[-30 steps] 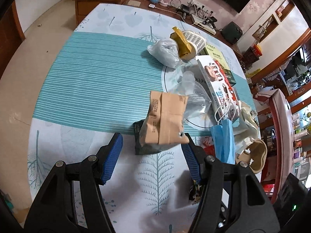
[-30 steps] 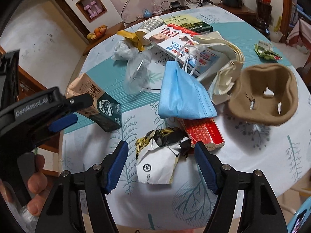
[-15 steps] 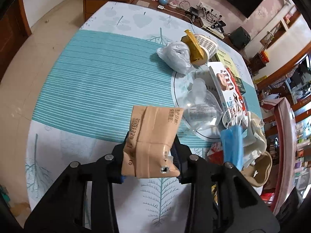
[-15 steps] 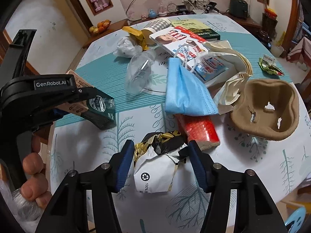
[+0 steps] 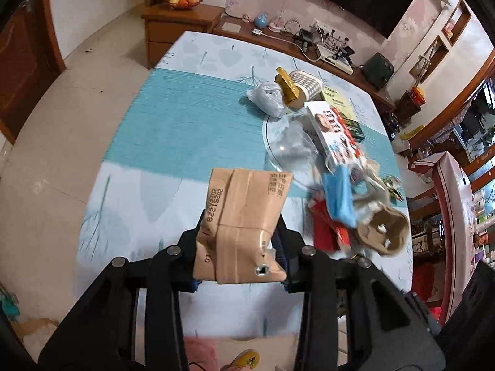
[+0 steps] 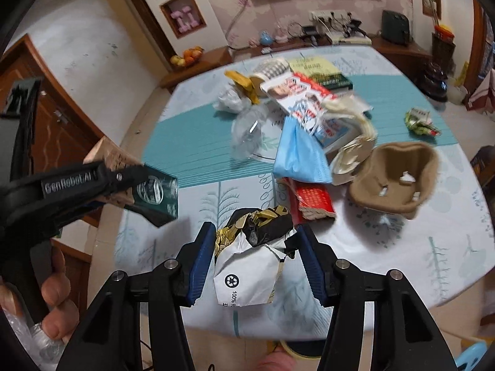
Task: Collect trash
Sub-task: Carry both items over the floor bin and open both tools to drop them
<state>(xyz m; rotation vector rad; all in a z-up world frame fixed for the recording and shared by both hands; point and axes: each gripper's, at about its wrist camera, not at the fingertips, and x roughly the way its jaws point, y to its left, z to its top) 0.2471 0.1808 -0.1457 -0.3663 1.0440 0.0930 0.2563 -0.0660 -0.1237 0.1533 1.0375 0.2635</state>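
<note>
My left gripper (image 5: 240, 222) is shut on a flattened brown drink carton (image 5: 244, 213) and holds it off the tablecloth. In the right wrist view the same carton (image 6: 154, 190) shows its dark green face in that gripper (image 6: 123, 182) at the left. My right gripper (image 6: 254, 235) is shut on a crumpled white, black and gold wrapper (image 6: 247, 275), held above the table's near edge. On the table (image 5: 185, 117) lie a blue face mask (image 6: 297, 154), a red pack (image 6: 312, 199), a brown pulp cup holder (image 6: 399, 179) and a clear plastic cup (image 6: 250, 133).
Further back lie a white plastic bag (image 6: 229, 100), a printed box (image 6: 306, 102), a checked paper cup (image 5: 304, 82) and books (image 6: 321, 72). A green wrapper (image 6: 420, 120) lies alone at the right. A person's hand (image 6: 55, 303) grips the left tool over clear plastic (image 6: 31, 346).
Both grippers closed, the left on the carton and the right on the crumpled wrapper. Both then rose, lifting their items off the table.
</note>
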